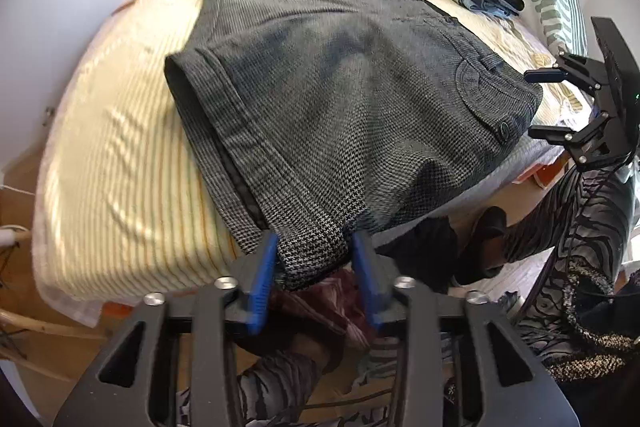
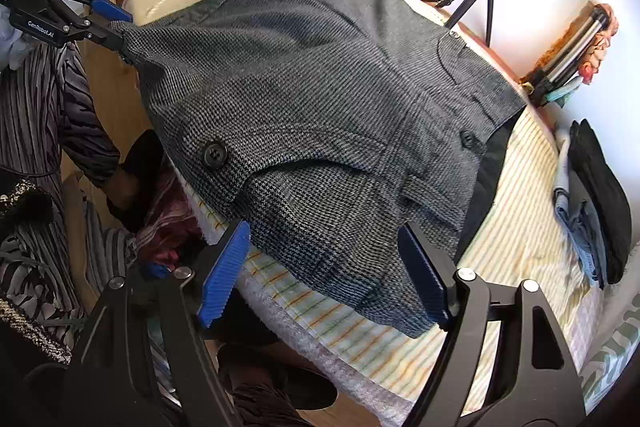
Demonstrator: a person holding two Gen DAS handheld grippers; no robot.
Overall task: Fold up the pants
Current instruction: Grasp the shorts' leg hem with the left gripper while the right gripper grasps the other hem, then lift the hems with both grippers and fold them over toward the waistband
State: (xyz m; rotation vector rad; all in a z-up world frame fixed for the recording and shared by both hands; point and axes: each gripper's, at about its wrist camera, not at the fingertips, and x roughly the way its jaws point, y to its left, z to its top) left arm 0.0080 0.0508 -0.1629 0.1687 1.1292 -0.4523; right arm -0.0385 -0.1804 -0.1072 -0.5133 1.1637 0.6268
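Striped bed [image 1: 120, 155] under grey pants [image 1: 340, 87]
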